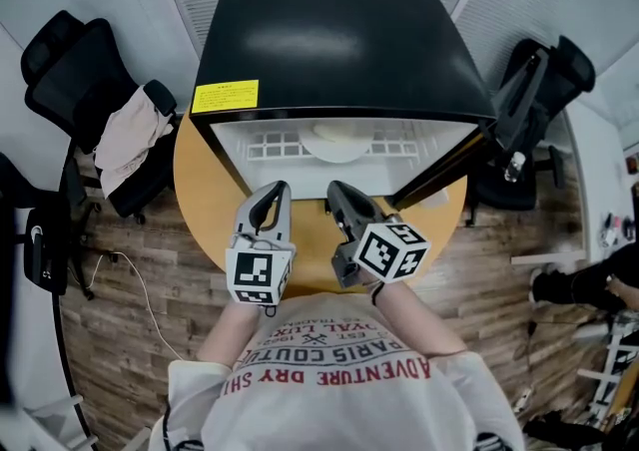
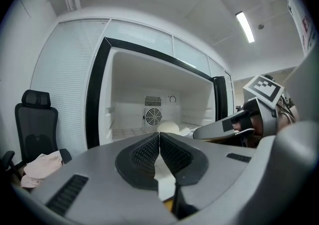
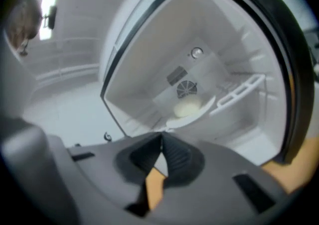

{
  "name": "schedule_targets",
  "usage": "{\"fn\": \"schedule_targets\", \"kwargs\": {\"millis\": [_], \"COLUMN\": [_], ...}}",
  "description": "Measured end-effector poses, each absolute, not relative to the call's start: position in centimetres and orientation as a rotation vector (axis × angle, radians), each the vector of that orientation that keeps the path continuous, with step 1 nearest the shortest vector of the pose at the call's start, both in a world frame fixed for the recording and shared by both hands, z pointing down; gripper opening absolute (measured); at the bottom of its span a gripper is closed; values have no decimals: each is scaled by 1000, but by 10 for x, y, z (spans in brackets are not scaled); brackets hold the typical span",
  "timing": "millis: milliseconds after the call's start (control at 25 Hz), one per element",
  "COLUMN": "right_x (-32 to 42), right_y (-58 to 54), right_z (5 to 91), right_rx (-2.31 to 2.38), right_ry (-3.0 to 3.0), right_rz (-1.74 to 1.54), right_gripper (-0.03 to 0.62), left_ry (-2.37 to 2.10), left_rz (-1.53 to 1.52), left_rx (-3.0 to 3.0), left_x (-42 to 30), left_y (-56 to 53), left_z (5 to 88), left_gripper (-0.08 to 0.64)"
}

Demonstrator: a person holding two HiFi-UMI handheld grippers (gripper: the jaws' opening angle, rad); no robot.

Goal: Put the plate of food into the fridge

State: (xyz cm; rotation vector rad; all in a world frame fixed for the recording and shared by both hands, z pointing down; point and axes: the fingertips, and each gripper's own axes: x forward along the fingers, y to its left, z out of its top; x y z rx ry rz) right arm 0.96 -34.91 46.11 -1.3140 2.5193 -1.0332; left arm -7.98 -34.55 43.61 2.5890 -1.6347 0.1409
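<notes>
The small black fridge [image 1: 339, 40] stands open on a round wooden table [image 1: 200, 190]. Inside, on the white wire shelf [image 1: 275, 147], sits a white plate [image 1: 337, 145] with a pale round piece of food. My left gripper [image 1: 278, 190] and right gripper [image 1: 337, 190] hover side by side just in front of the opening, both shut and empty. In the left gripper view the shut left gripper [image 2: 159, 137] points at the plate's food [image 2: 169, 127] deep inside. In the right gripper view the shut right gripper [image 3: 161, 137] sits below the plate [image 3: 197, 113] and the food [image 3: 187, 105].
The fridge door [image 1: 439, 172] hangs open at the right of the opening. A black office chair [image 1: 85, 90] draped with a pale cloth [image 1: 130, 135] stands to the left, another chair [image 1: 534, 110] to the right. A cable [image 1: 140, 289] lies on the wooden floor.
</notes>
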Motion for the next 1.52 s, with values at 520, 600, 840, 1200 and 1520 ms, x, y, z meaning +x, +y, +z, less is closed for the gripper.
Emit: {"fn": "schedule_targets", "kwargs": {"millis": [520, 600, 840, 1200, 1520], "right_x": [25, 27, 29, 25, 25], "right_y": [-330, -329, -328, -323, -320], "right_z": [442, 442, 439, 430, 443], "right_rx": [-1589, -1592, -1589, -1535, -1525], "right_ry": [2904, 2895, 2882, 2878, 2900], "right_rz": [-28, -24, -18, -21, -90], "right_gripper": [28, 28, 28, 28, 28], "left_ry": [-1569, -1580, -1594, -1544, -1574], "left_rz": [190, 192, 185, 190, 182], "left_rx": [2645, 2645, 2648, 2664, 2640], "left_x": [-62, -64, -66, -58, -62], "left_y": [-340, -340, -338, -333, -335], "left_z": [433, 430, 425, 427, 426], "left_gripper": [29, 29, 29, 29, 29]}}
